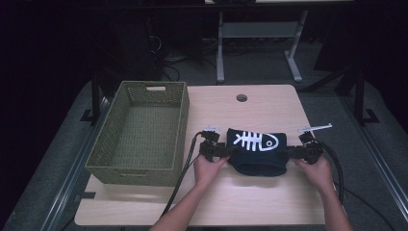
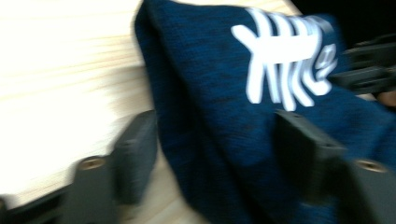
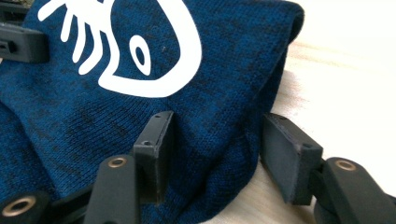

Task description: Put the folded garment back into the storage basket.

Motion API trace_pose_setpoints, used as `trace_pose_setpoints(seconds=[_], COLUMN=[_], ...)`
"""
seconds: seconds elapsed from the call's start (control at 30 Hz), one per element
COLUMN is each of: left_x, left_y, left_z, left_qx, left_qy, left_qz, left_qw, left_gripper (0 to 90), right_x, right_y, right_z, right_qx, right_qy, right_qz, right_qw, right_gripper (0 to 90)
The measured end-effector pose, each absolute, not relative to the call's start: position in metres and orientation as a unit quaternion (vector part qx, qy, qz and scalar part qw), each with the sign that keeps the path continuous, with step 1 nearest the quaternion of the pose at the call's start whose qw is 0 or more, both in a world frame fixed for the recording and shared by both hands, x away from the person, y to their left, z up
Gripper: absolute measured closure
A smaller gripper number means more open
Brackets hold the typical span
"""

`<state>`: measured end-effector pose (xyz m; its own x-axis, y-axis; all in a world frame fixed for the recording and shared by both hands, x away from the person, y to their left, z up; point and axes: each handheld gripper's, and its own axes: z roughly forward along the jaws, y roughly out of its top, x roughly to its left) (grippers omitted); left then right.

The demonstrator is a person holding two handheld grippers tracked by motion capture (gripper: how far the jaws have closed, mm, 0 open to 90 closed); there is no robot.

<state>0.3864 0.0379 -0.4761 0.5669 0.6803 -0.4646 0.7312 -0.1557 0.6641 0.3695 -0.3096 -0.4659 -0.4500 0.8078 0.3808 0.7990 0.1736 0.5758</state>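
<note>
High view: a folded dark blue garment (image 1: 257,153) with a white fish-skeleton print is seen lying on the light wooden table (image 1: 260,202), right of centre and near the front edge. It is flanked by both grippers. The left gripper (image 1: 232,152) is set against the garment's left end, the right gripper (image 1: 288,153) against its right end, and each is held by a hand (image 1: 208,169) entering from below. A woven green basket (image 1: 139,132) is placed on the table's left part, just beside the left gripper.

In the left gripper view, the jaws are spread wide, and the garment's edge (image 2: 219,126) is straddled by them without being pinched, though the picture is blurred. In the right gripper view, the jaws are likewise held apart, with the folded edge of the cloth (image 3: 219,135) lying between them; one jaw rests on the fabric, the other stands clear over the table.
</note>
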Motion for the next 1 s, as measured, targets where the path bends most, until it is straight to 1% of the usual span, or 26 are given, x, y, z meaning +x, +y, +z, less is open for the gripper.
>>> trace_pose_setpoints(seconds=[0.03,0.1,0.13,0.23,0.27,0.33,0.4,0.57,0.6,0.8,1.0], left_x=[0.387,0.387,0.387,0.387,0.387,0.385,0.385,0.380,0.377,0.369,0.364], left_y=[0.038,0.038,0.038,0.038,0.038,0.037,0.037,0.036,0.036,0.040,0.041], left_z=[-0.477,-0.478,-0.478,-0.481,-0.481,-0.481,-0.480,-0.474,-0.469,-0.456,-0.442], left_qx=[0.756,0.754,0.754,0.748,0.745,0.746,0.743,0.740,0.740,0.737,0.742], left_qy=[0.466,0.466,0.467,0.465,0.466,0.461,0.457,0.448,0.443,0.429,0.415], left_qz=[-0.037,-0.039,-0.043,-0.069,-0.071,-0.076,-0.085,-0.093,-0.095,-0.096,-0.091], left_qw=[0.458,0.460,0.461,0.469,0.472,0.476,0.482,0.493,0.498,0.513,0.519], left_gripper=[35.2,37.0,39.1,52.2,56.0,62.5,67.0,70.4,70.6,70.8,70.6], right_x=[0.370,0.370,0.370,0.368,0.367,0.364,0.361,0.355,0.351,0.339,0.331], right_y=[-0.310,-0.307,-0.306,-0.307,-0.307,-0.307,-0.307,-0.308,-0.308,-0.311,-0.314], right_z=[-0.466,-0.467,-0.467,-0.467,-0.467,-0.468,-0.468,-0.463,-0.457,-0.440,-0.430], right_qx=[0.524,0.520,0.520,0.522,0.520,0.518,0.516,0.513,0.508,0.498,0.496], right_qy=[0.766,0.768,0.768,0.759,0.757,0.756,0.754,0.750,0.748,0.741,0.731], right_qz=[0.374,0.373,0.374,0.388,0.394,0.399,0.406,0.418,0.426,0.450,0.468], right_qw=[0.003,0.004,0.001,-0.014,-0.017,-0.018,-0.022,-0.028,-0.027,-0.021,-0.022], right_gripper=[46.0,48.6,51.6,64.6,67.7,69.8,71.2,71.9,72.1,72.2,72.2])
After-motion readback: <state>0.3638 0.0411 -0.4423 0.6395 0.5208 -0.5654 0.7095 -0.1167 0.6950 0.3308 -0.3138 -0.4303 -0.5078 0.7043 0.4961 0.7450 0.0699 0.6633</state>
